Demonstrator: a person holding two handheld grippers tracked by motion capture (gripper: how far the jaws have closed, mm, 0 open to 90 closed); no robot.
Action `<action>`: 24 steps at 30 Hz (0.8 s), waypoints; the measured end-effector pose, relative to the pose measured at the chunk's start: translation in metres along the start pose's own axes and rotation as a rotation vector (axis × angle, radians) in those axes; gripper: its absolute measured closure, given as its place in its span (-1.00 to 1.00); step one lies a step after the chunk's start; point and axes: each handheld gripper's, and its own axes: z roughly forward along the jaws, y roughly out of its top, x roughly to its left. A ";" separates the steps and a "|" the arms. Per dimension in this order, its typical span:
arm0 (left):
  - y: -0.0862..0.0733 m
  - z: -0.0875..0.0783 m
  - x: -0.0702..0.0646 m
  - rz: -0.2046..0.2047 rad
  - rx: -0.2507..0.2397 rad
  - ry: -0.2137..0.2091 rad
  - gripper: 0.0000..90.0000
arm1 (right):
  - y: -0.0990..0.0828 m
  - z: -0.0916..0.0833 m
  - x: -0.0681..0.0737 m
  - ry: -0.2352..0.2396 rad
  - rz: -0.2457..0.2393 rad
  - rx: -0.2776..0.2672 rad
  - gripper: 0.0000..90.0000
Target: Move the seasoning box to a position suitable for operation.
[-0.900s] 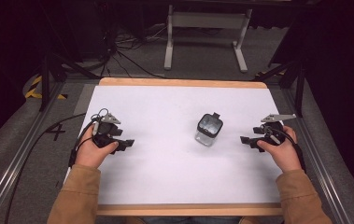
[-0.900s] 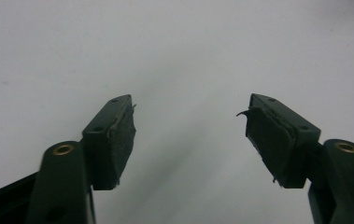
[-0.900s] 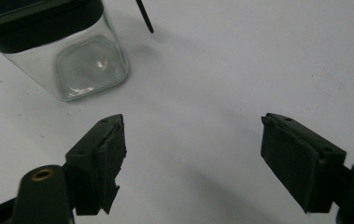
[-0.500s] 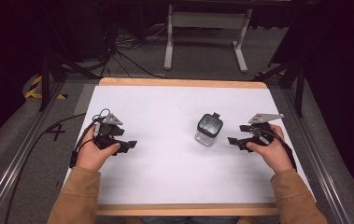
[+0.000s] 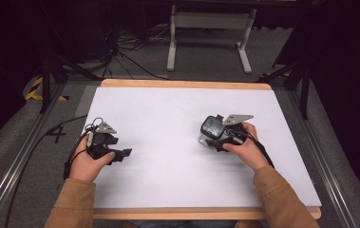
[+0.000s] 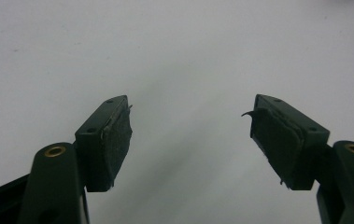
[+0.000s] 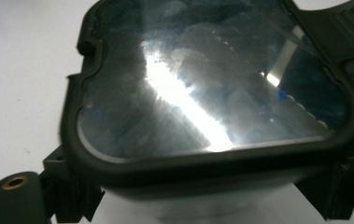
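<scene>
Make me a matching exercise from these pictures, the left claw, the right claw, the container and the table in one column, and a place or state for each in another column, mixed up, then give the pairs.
Column one:
1. left claw
2. right claw
3. container
4. table

Column two:
A. white top with a wooden edge
B. open over bare tabletop, holding nothing
C. clear body with a dark-rimmed lid, standing right of centre
D. jaws on either side of the container

Pairs: 1-B, 2-D, 3-C, 4-A
</scene>
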 end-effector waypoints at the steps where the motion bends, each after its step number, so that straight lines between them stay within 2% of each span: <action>1: -0.001 0.000 0.001 0.000 0.001 -0.002 -0.34 | 0.000 0.002 0.000 0.000 0.003 0.000 -0.70; 2: -0.002 0.001 0.000 -0.012 -0.002 -0.001 -0.34 | 0.001 0.003 0.001 -0.005 0.009 0.002 -0.69; 8: -0.001 0.001 0.000 -0.009 -0.004 -0.005 -0.34 | 0.002 0.000 0.004 -0.014 -0.017 -0.009 -0.67; 13: 0.000 0.003 0.000 -0.006 -0.008 -0.008 -0.33 | 0.006 -0.007 0.012 0.014 -0.033 -0.046 -0.66; 14: 0.001 0.003 0.000 -0.007 -0.003 -0.005 -0.33 | 0.009 -0.013 0.019 0.045 -0.056 -0.067 -0.66; 17: 0.004 0.006 0.000 0.000 -0.005 -0.009 -0.33 | 0.011 -0.017 0.027 0.070 -0.081 -0.084 -0.66; 18: 0.007 0.008 -0.002 0.010 -0.004 -0.016 -0.33 | 0.012 -0.021 0.036 0.111 -0.114 -0.092 -0.66; 21: 0.011 0.011 -0.005 0.030 0.001 -0.026 -0.33 | 0.013 -0.022 0.050 0.174 -0.146 -0.095 -0.66; 23: 0.013 0.012 -0.006 0.027 -0.002 -0.030 -0.33 | 0.011 -0.020 0.059 0.203 -0.166 -0.087 -0.66; 24: 0.014 0.013 -0.006 0.036 0.000 -0.033 -0.33 | 0.011 -0.020 0.059 0.203 -0.166 -0.087 -0.66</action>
